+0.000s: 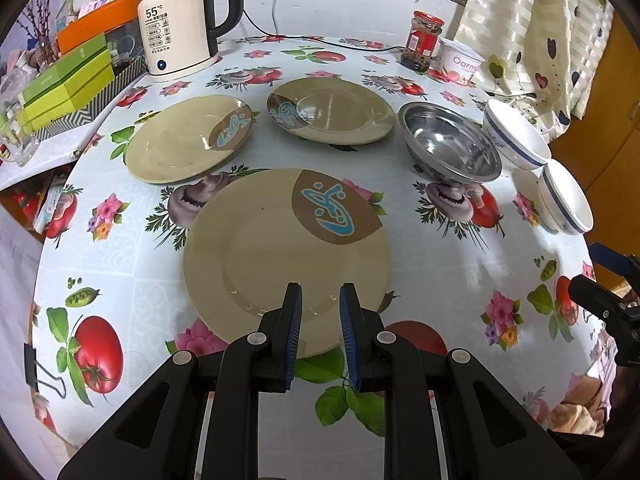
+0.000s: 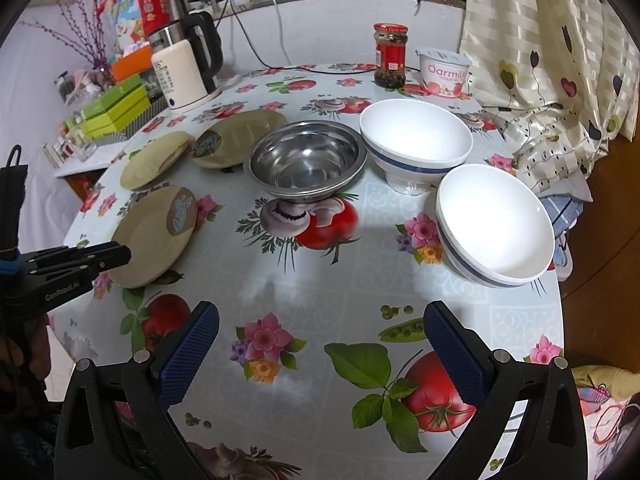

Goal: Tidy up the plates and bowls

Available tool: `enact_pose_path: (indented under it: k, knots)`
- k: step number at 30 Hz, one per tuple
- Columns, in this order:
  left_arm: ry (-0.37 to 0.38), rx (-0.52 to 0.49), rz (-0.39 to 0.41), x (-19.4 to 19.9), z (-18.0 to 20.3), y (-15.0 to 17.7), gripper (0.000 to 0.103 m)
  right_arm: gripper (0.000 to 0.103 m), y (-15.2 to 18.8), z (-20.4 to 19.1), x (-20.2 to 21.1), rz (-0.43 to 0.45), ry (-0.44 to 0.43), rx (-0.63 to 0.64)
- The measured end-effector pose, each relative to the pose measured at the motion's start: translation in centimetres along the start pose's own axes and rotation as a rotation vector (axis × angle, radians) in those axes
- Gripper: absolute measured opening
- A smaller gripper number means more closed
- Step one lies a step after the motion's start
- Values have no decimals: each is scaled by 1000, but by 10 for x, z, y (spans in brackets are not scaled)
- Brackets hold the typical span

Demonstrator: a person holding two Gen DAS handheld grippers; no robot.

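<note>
Over the near plate point(image 1: 280, 248) we hold the left gripper point(image 1: 320, 304), narrowly parted and empty. Beside it, our right gripper point(image 2: 320, 344) gapes wide, empty; next we likely close on that plate's rim.

3 plates point(image 1: 280, 240), 3 bowls point(image 2: 308, 160)

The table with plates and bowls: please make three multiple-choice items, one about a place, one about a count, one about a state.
1. The shiny steel bowl stands where?
A. between the plates and the white bowls
B. beside the kettle
C. on a plate

2. How many beige round plates lie on the table?
A. two
B. three
C. five

3. The right gripper is
A. shut on a bowl
B. open, holding nothing
C. shut on a plate

Answers:
1 A, plates at its left, white blue-striped bowls at its right.
2 B, three lie separately.
3 B, its fingers stand wide apart above bare tablecloth.
</note>
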State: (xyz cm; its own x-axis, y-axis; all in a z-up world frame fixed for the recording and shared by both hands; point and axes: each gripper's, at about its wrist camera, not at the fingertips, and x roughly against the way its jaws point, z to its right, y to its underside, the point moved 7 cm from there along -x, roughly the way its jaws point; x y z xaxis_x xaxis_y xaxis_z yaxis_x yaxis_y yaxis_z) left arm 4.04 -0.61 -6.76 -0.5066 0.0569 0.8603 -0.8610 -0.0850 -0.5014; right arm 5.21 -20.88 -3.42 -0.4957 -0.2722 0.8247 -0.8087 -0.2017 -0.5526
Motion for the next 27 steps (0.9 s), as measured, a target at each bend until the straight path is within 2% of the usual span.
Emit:
enact_pose_path:
  k: [17,27]
  knots:
    - [-2,9,2,0,-4,-3,20,103,-1,-1,0,1,0,3]
    - [23,15,2,-1,-4,-4,20,103,-5,-4,-2,0,0,12]
